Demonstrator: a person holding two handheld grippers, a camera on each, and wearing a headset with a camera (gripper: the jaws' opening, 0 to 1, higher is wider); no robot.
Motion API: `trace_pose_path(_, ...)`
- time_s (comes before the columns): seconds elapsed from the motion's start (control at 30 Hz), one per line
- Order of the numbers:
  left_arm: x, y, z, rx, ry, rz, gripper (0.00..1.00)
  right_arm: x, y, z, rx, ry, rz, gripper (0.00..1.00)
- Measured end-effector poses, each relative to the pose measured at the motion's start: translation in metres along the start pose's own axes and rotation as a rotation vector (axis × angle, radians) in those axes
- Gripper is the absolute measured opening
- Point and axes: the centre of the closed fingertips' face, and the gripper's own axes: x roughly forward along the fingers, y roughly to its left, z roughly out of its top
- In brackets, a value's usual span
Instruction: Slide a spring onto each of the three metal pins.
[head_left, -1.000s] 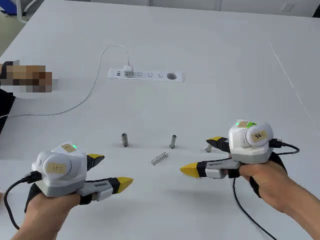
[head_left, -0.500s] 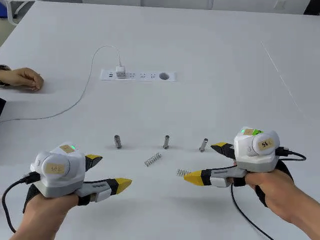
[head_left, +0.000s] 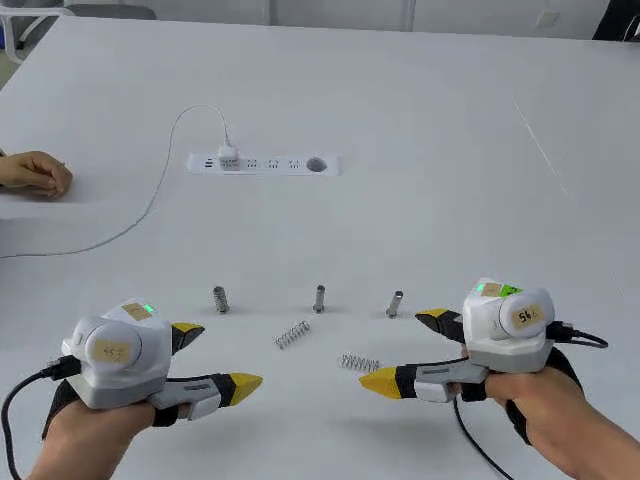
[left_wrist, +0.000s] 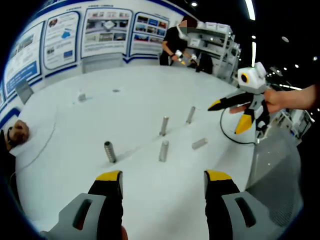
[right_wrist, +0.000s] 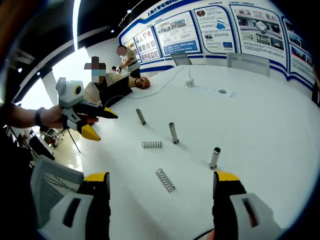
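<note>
Three metal pins stand in a row on the white table. The left pin (head_left: 221, 298) (left_wrist: 109, 151) (right_wrist: 141, 116) wears a spring. The middle pin (head_left: 319, 298) (left_wrist: 163, 125) (right_wrist: 173, 133) and the right pin (head_left: 395, 303) (left_wrist: 190, 114) (right_wrist: 214, 157) are bare. One loose spring (head_left: 291, 334) (right_wrist: 151, 144) lies in front of the middle pin. Another loose spring (head_left: 359, 363) (right_wrist: 165, 180) lies close to my right gripper (head_left: 405, 349) (right_wrist: 162, 177), which is open and holds nothing. My left gripper (head_left: 218, 355) (left_wrist: 162, 176) is also open, near the front left.
A white power strip (head_left: 263, 164) with a plug and cable lies farther back. A person's hand (head_left: 35, 172) rests at the table's left edge. Black cables trail from both grippers toward me.
The head camera has tilted, shifting the scene. My right gripper has drawn back from the right pin, and the second loose spring now shows beside its lower jaw. The left gripper has barely moved.
</note>
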Motion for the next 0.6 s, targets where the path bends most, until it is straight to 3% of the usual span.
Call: trace_pose_path(0.6,0.031,-0.012,0.013,0.055,0.023,-0.044,0.66,-0.017,0.001,-0.009,0.007,-0.001,0.0,0.87)
